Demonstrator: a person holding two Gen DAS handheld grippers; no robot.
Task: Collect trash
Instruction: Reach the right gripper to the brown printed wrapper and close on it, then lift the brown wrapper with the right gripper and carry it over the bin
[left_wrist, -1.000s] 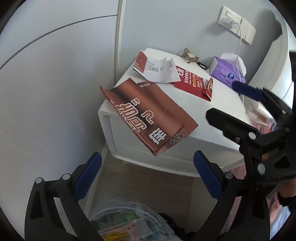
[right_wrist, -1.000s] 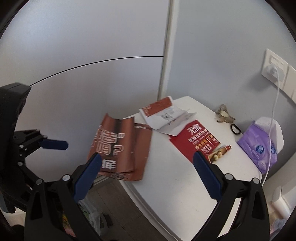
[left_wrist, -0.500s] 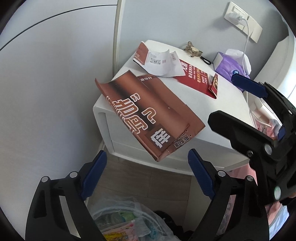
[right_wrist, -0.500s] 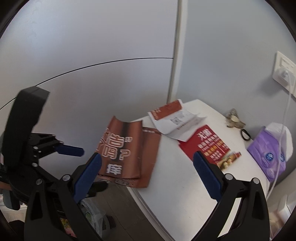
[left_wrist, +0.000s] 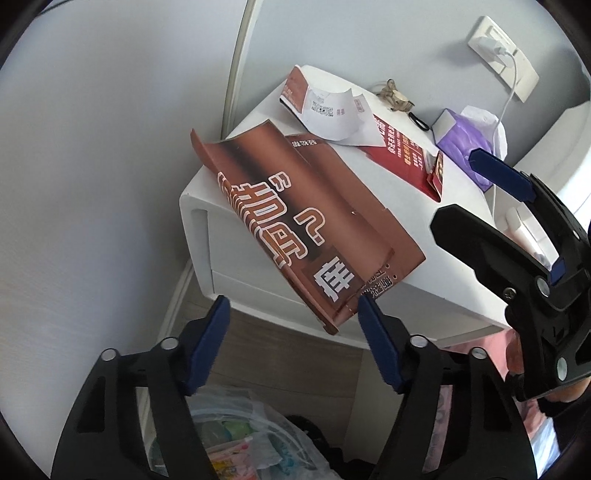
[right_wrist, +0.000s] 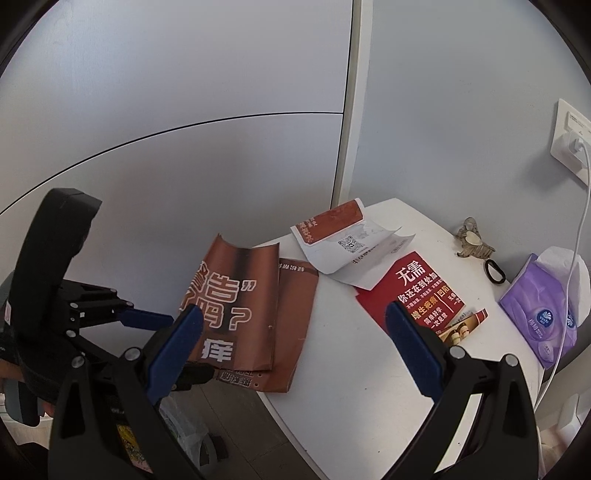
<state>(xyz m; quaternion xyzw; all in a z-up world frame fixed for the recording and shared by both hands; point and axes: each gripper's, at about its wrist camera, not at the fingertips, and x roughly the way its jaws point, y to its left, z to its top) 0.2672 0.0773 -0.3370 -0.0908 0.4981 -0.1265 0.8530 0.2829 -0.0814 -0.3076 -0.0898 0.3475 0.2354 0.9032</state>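
Observation:
A curled brown leaflet (left_wrist: 295, 206) with white characters lies on the white nightstand (left_wrist: 436, 291) and overhangs its front left corner. My left gripper (left_wrist: 295, 332) is just below that edge with its jaws closing. The leaflet's lowest corner hangs between the blue pads, which do not press on it. In the right wrist view the brown leaflet (right_wrist: 240, 310) shows beside the left gripper's upper finger (right_wrist: 140, 317). My right gripper (right_wrist: 295, 339) hovers open over the nightstand top (right_wrist: 369, 387) with nothing in it. Farther back lie a white leaflet (left_wrist: 328, 110) and a red leaflet (left_wrist: 402, 155).
A clear bag (left_wrist: 240, 443) with colourful waste sits on the floor under the left gripper. A purple tissue pack (right_wrist: 539, 314), a small keychain (right_wrist: 472, 243) and a charger cable from the wall socket (right_wrist: 572, 144) occupy the nightstand's back right. Grey wall panels close in on the left.
The left gripper has dropped and come closer to the brown leaflet's overhanging corner, and its jaws have narrowed around it. The right gripper has stayed about where it was.

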